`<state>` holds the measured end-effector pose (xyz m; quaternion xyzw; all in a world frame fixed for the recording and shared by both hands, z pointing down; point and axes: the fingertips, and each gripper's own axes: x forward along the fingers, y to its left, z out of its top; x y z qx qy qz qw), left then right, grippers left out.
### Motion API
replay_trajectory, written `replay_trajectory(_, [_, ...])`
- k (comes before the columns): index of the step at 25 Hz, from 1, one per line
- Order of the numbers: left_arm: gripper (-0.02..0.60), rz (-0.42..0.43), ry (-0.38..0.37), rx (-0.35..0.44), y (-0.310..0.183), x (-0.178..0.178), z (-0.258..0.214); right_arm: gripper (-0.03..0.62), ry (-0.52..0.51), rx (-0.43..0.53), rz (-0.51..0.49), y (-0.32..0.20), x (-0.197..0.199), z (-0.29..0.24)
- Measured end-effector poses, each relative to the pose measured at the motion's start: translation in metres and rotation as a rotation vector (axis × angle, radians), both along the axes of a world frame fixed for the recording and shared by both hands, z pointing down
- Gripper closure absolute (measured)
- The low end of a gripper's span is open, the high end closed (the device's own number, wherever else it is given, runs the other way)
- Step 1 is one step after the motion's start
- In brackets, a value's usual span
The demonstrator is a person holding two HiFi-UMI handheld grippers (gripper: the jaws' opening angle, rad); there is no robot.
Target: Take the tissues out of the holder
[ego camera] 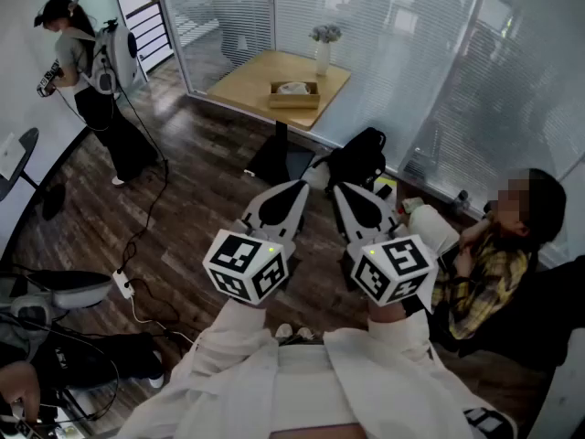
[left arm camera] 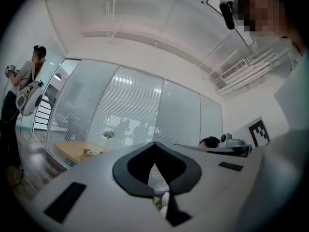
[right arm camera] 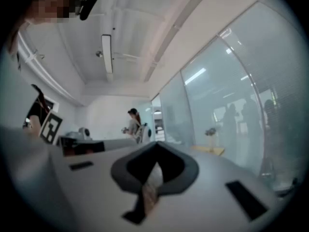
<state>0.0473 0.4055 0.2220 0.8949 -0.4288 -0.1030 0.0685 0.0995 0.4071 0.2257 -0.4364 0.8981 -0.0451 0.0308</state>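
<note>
Tissues (ego camera: 294, 87): white, in a wooden holder (ego camera: 294, 100) on the table (ego camera: 239, 86), upper centre of the head view, with a vase of flowers (ego camera: 324, 49) behind. Well apart from both grippers.
Left gripper (ego camera: 304, 185): lower centre, jaw tips together, nothing between them.
Right gripper (ego camera: 337, 188): just beside it, tips likewise together, empty.
Both point up-frame toward the table.
Standing person (ego camera: 87, 80): upper left.
Seated person (ego camera: 489, 268): right edge.

Bare floor (ego camera: 206, 176) is leading toward the tissue holder (ego camera: 293, 95), with a black bag (ego camera: 361, 158) and seated person (ego camera: 489, 277) crowding the right.
</note>
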Motion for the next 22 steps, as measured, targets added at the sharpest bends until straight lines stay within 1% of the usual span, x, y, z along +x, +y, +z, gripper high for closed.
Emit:
replay_trajectory(4, [0.573,-0.004,-0.001,-0.001,0.004,-0.004,-0.005,0.582,0.008,0.009,-0.003,0.004,-0.002,-0.006])
replay_trajectory(7, [0.574,-0.007,0.004,-0.004,0.001,-0.006,-0.006,0.582,-0.020,0.022,-0.032,0.002,-0.007,-0.010])
replay_trajectory(12, [0.574,0.004,0.032,-0.034,0.000,-0.004,0.003,0.582,-0.003,0.015,-0.034,0.001,-0.011,-0.005])
replay_trajectory(14, [0.574,0.002,0.037,-0.042,-0.001,-0.005,0.005,0.582,-0.020,0.018,-0.039,0.001,-0.010,-0.005])
replay_trajectory(17, [0.574,-0.001,0.047,-0.049,-0.002,-0.006,0.007,0.582,-0.076,0.026,-0.050,0.001,-0.007,-0.008])
replay_trajectory(18, [0.574,-0.004,0.049,-0.050,-0.003,-0.006,0.007,0.582,-0.078,0.026,-0.051,0.000,-0.006,-0.007])
replay_trajectory(22, [0.574,-0.009,0.048,-0.048,-0.005,-0.005,0.009,0.582,-0.026,0.032,-0.031,-0.004,-0.001,-0.003])
